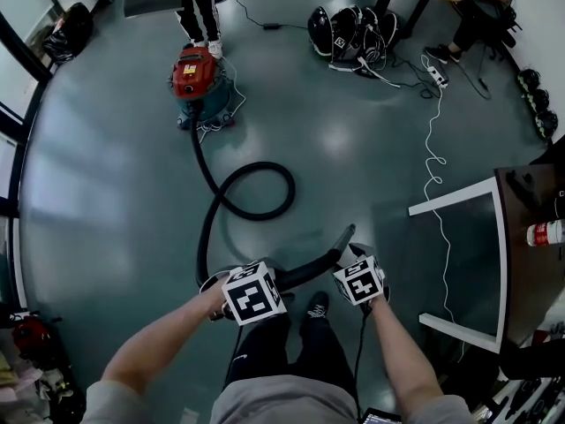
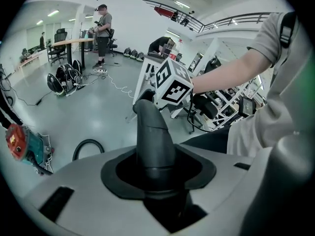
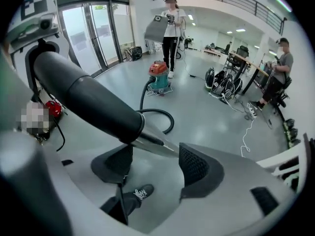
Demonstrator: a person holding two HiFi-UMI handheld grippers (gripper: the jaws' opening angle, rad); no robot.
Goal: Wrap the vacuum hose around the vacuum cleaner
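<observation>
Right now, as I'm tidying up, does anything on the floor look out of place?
The vacuum hose lies unwrapped, in a loose loop on the floor between the red vacuum cleaner and the left gripper shut on its nozzle. A white cable snakes loose too.

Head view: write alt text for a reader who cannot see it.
From above, a person's left hand-held gripper clamps the end of a black vacuum hose, the open right hand-held gripper beside its tip. The hose loops across the floor to a red vacuum cleaner.

Black hose nozzle (image 3: 88,100) between the right gripper's (image 3: 156,165) parted jaws
</observation>
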